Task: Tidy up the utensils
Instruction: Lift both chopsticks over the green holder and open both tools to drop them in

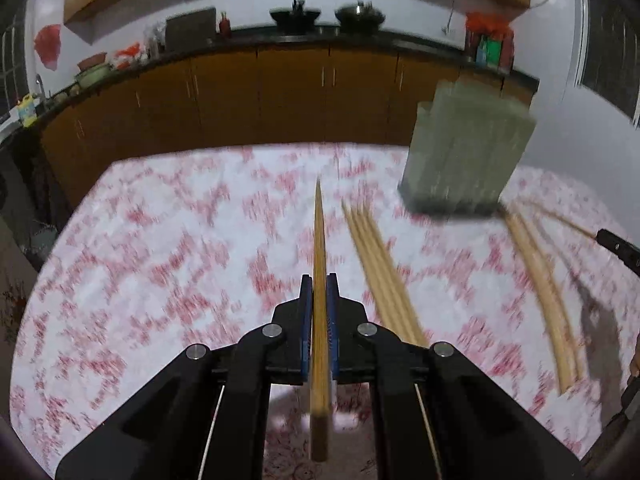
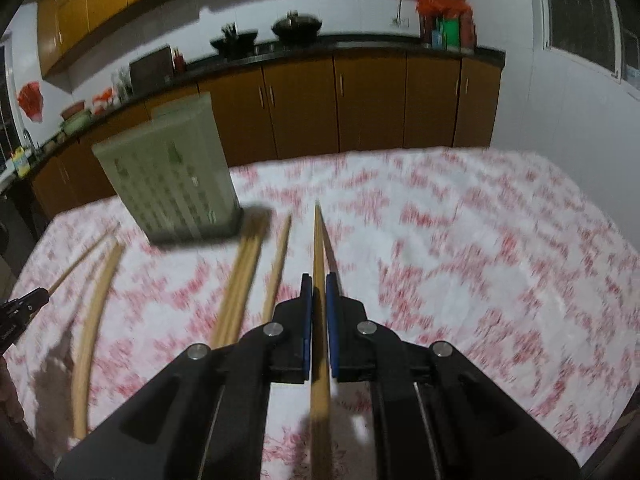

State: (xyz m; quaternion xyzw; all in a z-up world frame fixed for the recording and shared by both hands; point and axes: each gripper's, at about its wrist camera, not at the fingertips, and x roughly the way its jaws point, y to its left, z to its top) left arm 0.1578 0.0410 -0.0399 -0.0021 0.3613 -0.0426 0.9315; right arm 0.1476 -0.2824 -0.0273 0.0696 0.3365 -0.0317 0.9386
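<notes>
Gripping chopsticks (image 1: pixel 320 264), both hand-held grippers (image 1: pixel 319 280) face open tablecloth (image 1: pixel 160 248).

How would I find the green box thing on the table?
Start at the table with the red-and-white flowery cloth and look toward its far edge, near the brown cabinets. There stands the pale green utensil holder, upright. Everything near it is a thin wooden chopstick lying flat; it alone is tall and boxy.
</notes>
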